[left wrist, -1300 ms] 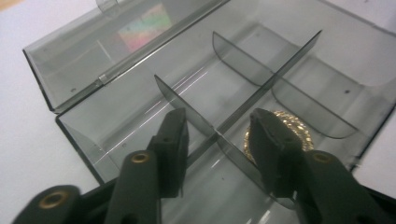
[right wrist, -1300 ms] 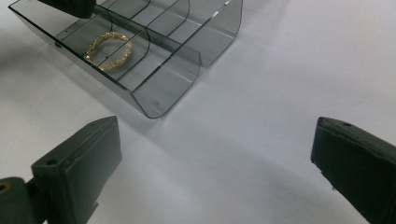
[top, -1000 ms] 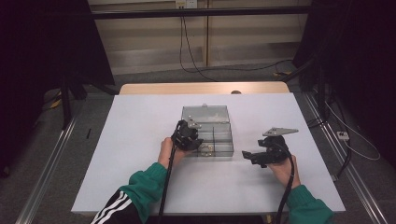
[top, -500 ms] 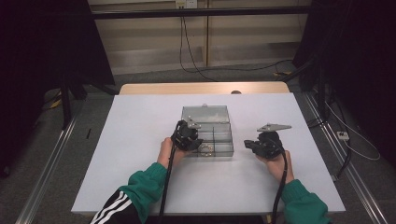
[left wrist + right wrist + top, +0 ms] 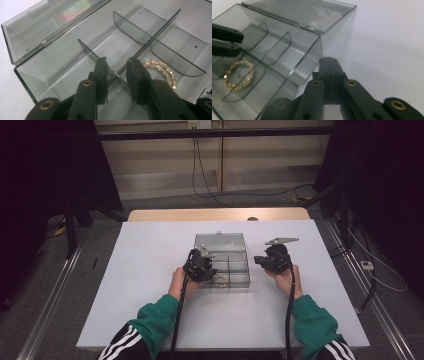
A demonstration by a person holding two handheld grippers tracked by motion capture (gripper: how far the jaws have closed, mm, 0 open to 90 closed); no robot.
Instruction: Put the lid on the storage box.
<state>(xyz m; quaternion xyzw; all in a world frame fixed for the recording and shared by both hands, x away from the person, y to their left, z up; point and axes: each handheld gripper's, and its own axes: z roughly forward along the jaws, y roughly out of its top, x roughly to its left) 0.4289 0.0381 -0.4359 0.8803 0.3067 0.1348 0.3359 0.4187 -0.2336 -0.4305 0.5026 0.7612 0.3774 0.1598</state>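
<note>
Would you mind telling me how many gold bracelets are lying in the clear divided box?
1. A gold bracelet lies in a compartment of the clear box, just beside the left tool. Something glints at the left gripper view's lower right edge; too little shows to identify it.

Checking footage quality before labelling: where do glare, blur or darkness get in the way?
High view: dark surroundings, table evenly lit, clear box small. Left gripper view: iridescent glare on the open lid, near jaws soft. Right gripper view: gold bracelet slightly blurred, white table washed out.
</note>
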